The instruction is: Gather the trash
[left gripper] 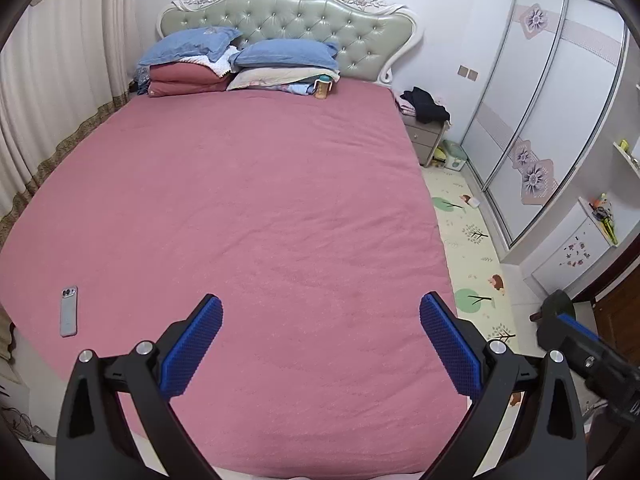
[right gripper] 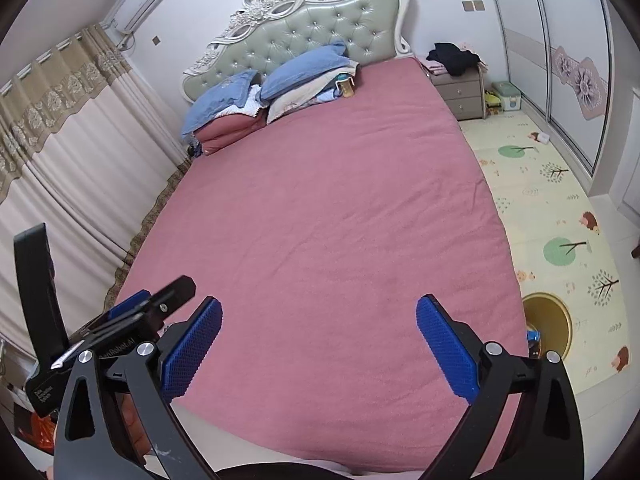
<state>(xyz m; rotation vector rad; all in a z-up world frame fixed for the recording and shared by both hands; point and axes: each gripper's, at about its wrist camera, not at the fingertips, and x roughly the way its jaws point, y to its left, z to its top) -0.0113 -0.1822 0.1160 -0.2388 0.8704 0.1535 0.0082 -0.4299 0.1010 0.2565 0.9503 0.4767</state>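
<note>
My left hand-held gripper (left gripper: 320,344) sits at the bottom of its view with both blue-padded fingers spread wide and nothing between them, hanging over the foot of the wide bed under its pink quilted cover (left gripper: 248,200). My right hand-held gripper (right gripper: 318,344) is just as wide open and just as empty, low in its own frame over the same cover. In the lower left of the left wrist view a slim grey smartphone (left gripper: 68,311) lies flat on the cover, well apart from my fingers. Toward the top centre of both views, blue pillows (left gripper: 286,53) are stacked on folded pink bedding against the pale green tufted headboard (left gripper: 288,16), and a small amber bottle with a teal cap (left gripper: 322,87) stands upright just beside the stack. In the lower right of the right wrist view, a round gold-coloured waste bin (right gripper: 558,322) stands on the cream play mat printed with trees (right gripper: 560,208), close against the side of the bed; something small and blue shows at its near edge, though I cannot tell what it is. Farther up on the right, dark clothing (left gripper: 426,104) is heaped on a grey two-drawer bedside cabinet (left gripper: 426,136), next to the white sliding wardrobe with flower panels (left gripper: 552,112).
</note>
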